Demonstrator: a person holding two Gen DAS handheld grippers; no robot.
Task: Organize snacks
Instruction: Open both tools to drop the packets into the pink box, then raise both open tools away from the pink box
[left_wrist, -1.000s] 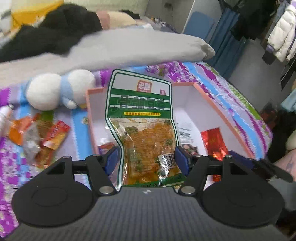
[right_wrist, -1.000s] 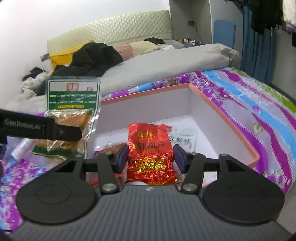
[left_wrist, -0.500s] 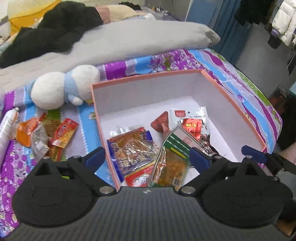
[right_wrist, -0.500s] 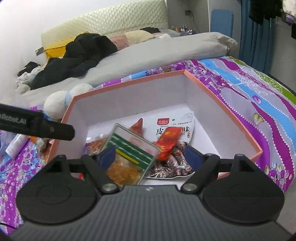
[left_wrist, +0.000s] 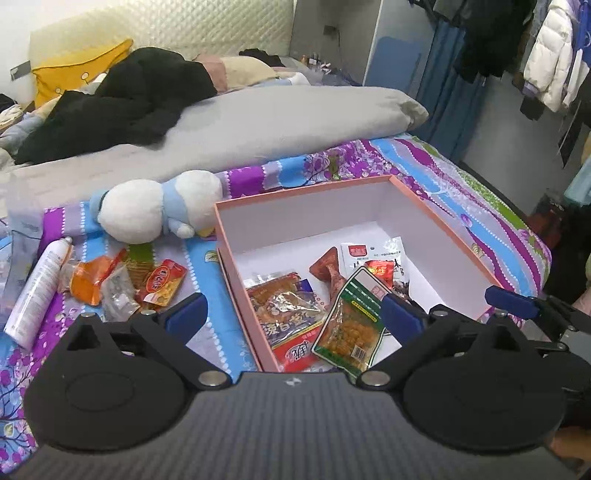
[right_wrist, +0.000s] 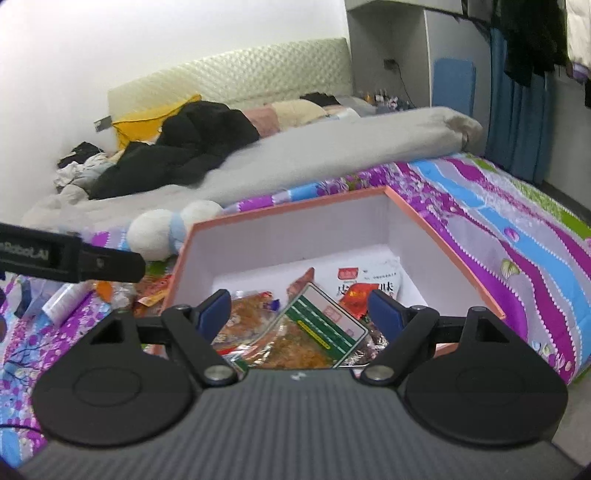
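1. While both grippers hang above the bed with nothing in them, the pink box already carries a good share of the snacks, so the job looks well under way but not finished.
2. Inside the box, a green-topped packet lies tilted across the others, its lower end toward the near wall. Under and beside it are a purple and red packet, a white packet with a small red foil pouch on top, and a brown meat snack.
3. The left gripper has its fingers spread wide and grips nothing; it hovers over the box's near-left corner, one finger outside the wall and one over the contents.
4. The right gripper is likewise spread wide and empty, poised over the near end of the box above the green-topped packet.
5. Left to do: a small heap of loose snacks lies on the bedspread just left of the box, orange and red packets with a clear one among them.
6. A white spray can and a plush toy lie near that heap; neither looks like a snack, so I judge they stay out.
7. My estimate is roughly half done, with the heap on the bed as the remaining work.
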